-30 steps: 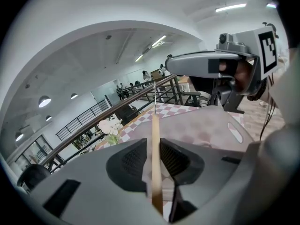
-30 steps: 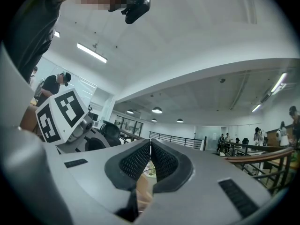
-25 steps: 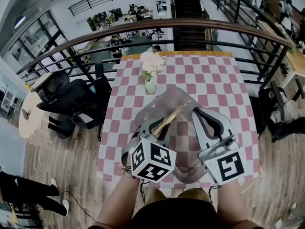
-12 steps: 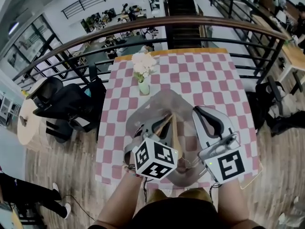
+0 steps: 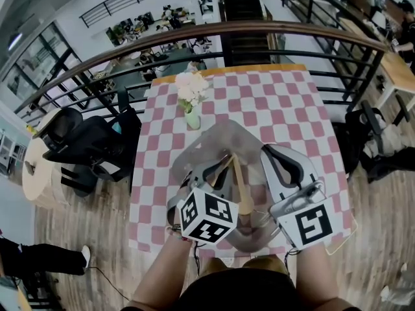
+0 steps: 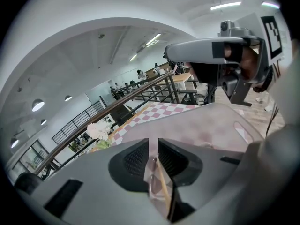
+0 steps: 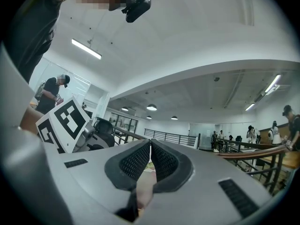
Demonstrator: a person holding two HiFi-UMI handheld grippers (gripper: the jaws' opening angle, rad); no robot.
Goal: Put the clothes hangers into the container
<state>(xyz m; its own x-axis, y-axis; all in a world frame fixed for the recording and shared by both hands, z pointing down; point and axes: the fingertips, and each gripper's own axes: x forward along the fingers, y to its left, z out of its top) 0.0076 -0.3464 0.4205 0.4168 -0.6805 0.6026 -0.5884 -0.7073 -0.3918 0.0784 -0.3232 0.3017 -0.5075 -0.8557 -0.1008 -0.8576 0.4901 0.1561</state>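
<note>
A wooden clothes hanger (image 5: pixel 241 188) hangs over a translucent grey container (image 5: pixel 214 135) on the checkered table. My left gripper (image 5: pixel 219 171) is shut on the hanger's top end; in the left gripper view the thin wooden bar and metal hook (image 6: pixel 161 184) sit pinched between the jaws of the left gripper (image 6: pixel 153 158). The container's wall (image 6: pixel 206 125) lies just beyond. My right gripper (image 5: pixel 279 153) hovers over the container's right side, to the right of the hanger. In its own view the right gripper (image 7: pixel 150 156) is shut with nothing in it.
A vase of pale flowers (image 5: pixel 192 116) stands on the pink-and-white tablecloth (image 5: pixel 272 96) just beyond the container. A curved railing (image 5: pixel 259 31) runs behind the table. Black office chairs (image 5: pixel 84 141) stand to the left on the wooden floor.
The hanger's free end has swung from pointing up to the far right to pointing toward me, over the container. Both grippers stay about where they were.
</note>
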